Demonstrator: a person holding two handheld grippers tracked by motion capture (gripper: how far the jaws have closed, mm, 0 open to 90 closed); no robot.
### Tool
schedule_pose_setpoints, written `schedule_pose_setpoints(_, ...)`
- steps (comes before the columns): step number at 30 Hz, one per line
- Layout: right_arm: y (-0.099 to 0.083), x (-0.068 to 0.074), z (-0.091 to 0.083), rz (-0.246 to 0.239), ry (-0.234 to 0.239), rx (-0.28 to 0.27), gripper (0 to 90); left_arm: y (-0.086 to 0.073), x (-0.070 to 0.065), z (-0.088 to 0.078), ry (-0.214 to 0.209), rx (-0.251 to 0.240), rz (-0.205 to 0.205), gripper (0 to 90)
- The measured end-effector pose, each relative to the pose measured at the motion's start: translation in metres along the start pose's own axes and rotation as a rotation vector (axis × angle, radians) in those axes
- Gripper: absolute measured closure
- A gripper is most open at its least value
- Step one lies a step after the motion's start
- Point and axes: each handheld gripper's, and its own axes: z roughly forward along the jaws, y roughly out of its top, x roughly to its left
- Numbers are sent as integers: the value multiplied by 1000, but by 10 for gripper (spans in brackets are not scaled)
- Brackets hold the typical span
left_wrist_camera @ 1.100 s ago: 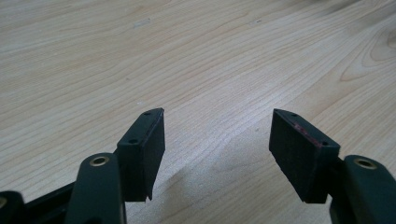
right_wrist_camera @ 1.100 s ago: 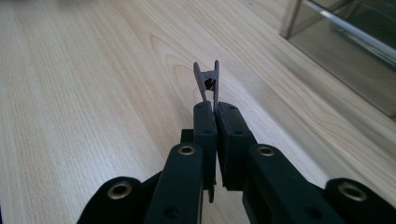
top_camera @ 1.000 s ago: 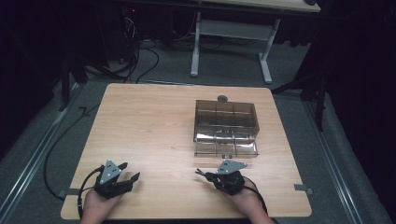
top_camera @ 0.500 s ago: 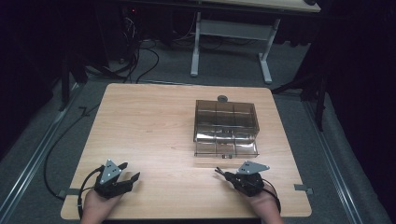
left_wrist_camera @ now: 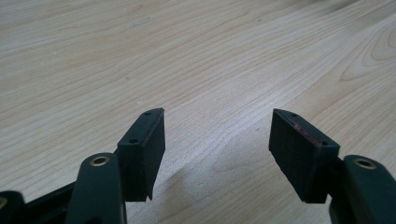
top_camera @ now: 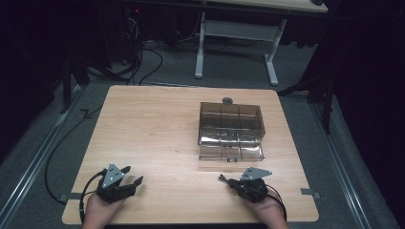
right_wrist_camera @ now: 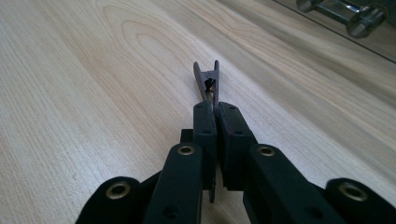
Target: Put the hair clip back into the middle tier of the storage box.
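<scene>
Your right gripper (right_wrist_camera: 215, 109) is clamped on a small dark metal clip (right_wrist_camera: 208, 80) with toothed jaws (an alligator clip), which juts from its tips toward 10 o'clock, low over the pale wood-grain surface (top_camera: 153, 133). The smoky clear plastic drawer box (top_camera: 231, 130) sits at its 12 o'clock. Your left gripper (left_wrist_camera: 217, 140) rests wide apart, empty.

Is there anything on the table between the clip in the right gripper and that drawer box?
Nothing visible: bare wood lies between the clip, clamped in the right gripper, and the drawer box, whose bottom drawer stands partly pulled out.
</scene>
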Motion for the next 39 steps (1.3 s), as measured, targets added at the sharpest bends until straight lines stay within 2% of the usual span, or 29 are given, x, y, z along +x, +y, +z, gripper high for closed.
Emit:
schedule_pose_setpoints(3,0,0,0,7,0,1,863,0,0,0,-1,0,-1,367)
schedule_pose_setpoints(6,0,0,-1,4,4,1,800,0,0,0,-1,1,0,367)
schedule_pose_setpoints(9,2,-1,-6,21,28,-38,780,0,0,0,-1,2,0,367)
schedule_pose_setpoints(11,4,-4,-8,33,28,-64,811,0,0,0,-2,5,1,367)
schedule_pose_setpoints(13,5,-5,-8,35,8,-76,898,0,0,1,-2,5,2,368)
schedule_pose_setpoints(14,5,-6,-7,34,4,-78,900,0,0,1,-1,5,2,367)
schedule_pose_setpoints(18,6,-6,-2,30,5,-53,900,0,0,1,-2,5,1,367)
schedule_pose_setpoints(24,6,-4,-1,26,2,-50,900,0,0,1,-1,4,3,368)
schedule_pose_setpoints(29,5,-7,2,27,-23,-27,900,0,0,1,-1,4,3,367)
schedule_pose_setpoints(34,5,-11,0,29,-34,-29,900,0,0,0,0,3,3,368)
schedule_pose_setpoints(37,4,-16,-3,38,-44,-11,900,0,0,0,-3,4,3,368)
schedule_pose_setpoints(39,4,-18,-4,34,-54,20,900,0,0,0,-7,2,4,368)
